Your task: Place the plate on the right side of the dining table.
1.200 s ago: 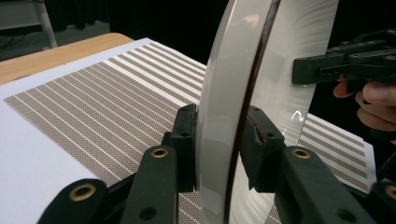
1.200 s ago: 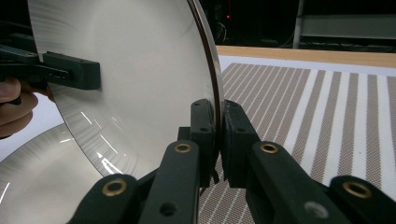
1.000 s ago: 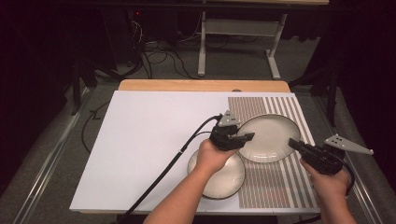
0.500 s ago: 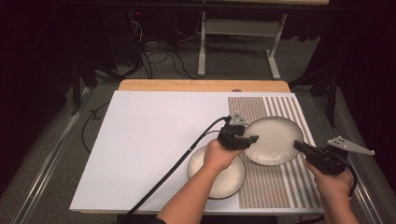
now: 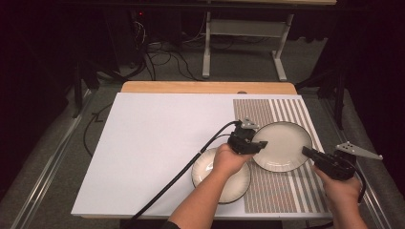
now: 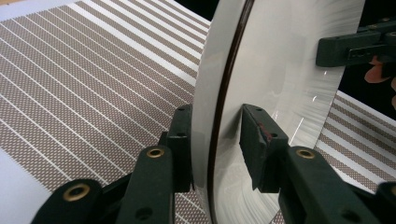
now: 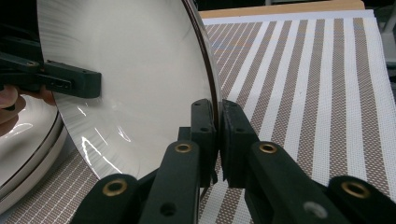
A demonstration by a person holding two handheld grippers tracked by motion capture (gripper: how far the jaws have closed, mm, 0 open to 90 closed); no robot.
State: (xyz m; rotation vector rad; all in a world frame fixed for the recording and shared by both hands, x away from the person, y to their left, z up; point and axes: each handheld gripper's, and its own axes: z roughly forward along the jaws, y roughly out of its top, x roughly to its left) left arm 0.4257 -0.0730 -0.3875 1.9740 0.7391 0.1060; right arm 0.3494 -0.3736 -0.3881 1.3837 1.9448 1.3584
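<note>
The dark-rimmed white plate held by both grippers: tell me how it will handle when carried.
The glossy dark-rimmed white plate looks rigid, probably ceramic, so breakable if dropped. Its glaze shines, so the left gripper and right gripper, pinching only opposite rims, might slip.

No readable text, label, brand, number or sign appears on anything here.

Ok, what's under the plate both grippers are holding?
Under the held plate lies the striped placemat, on the white table. Its near-left rim sits close to the second plate, but overlap cannot be told. The mat directly beneath is covered.
</note>
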